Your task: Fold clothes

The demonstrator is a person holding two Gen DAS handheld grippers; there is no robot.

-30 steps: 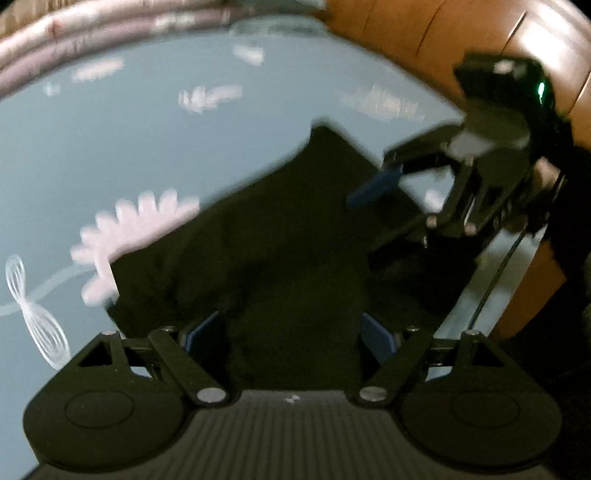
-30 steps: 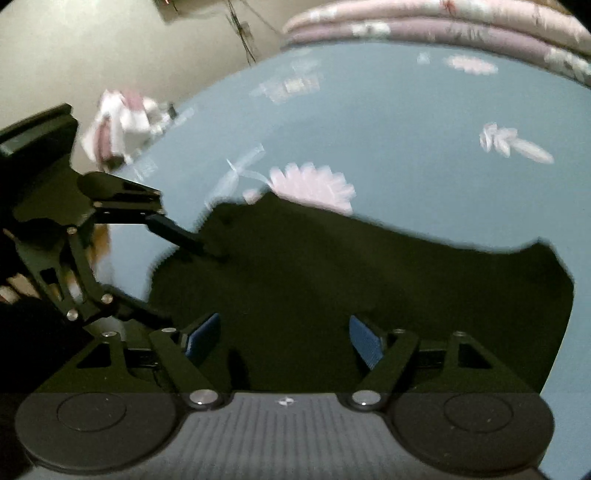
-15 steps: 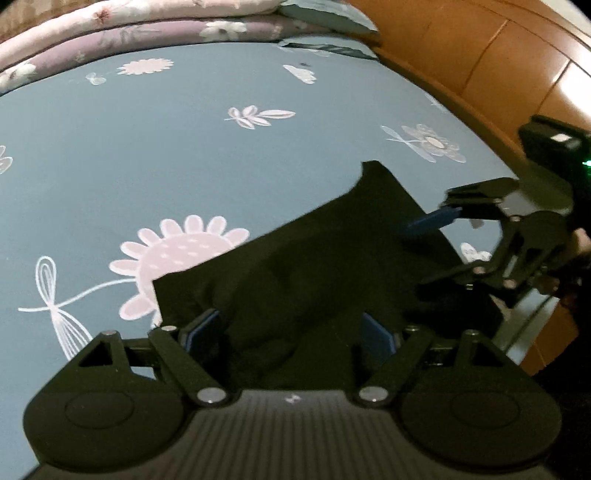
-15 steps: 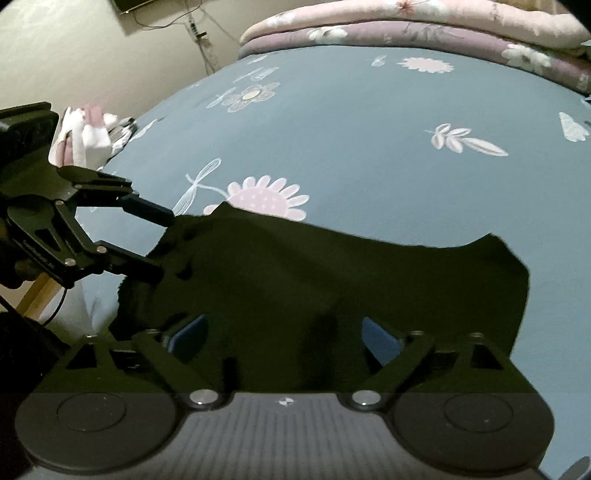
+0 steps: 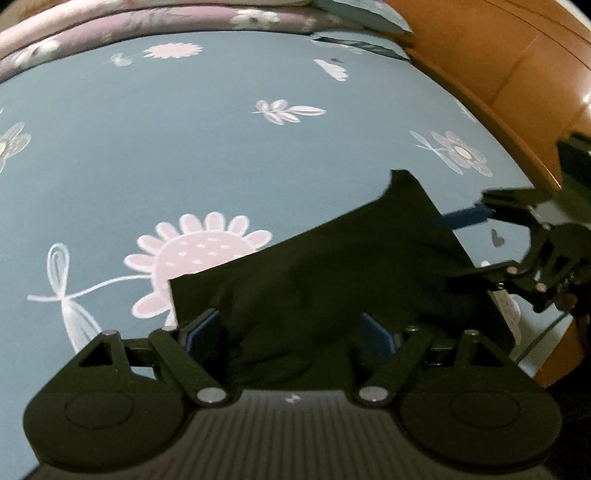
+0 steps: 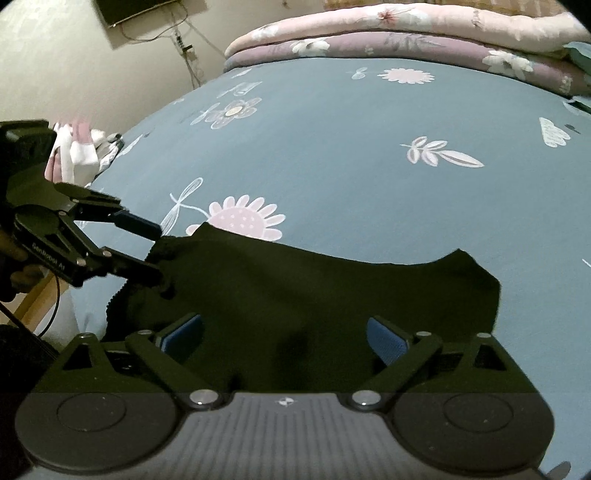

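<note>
Blue flowered sheets cover the bed (image 6: 332, 140), with folded quilts (image 6: 406, 33) stacked along its far edge. On the bed's near edge lies a black garment (image 6: 314, 295), partly over a pink flower print. Left gripper (image 5: 291, 328) and right gripper (image 6: 284, 336) both have fingers spread wide, the garment between them.

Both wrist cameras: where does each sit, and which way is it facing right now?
Left wrist: behind the left gripper, facing across the bed toward the wooden headboard; right gripper at right.
Right wrist: behind the right gripper, facing the wall; left gripper at left.
Shared: black garment, pink flower print, folded quilts.
</note>
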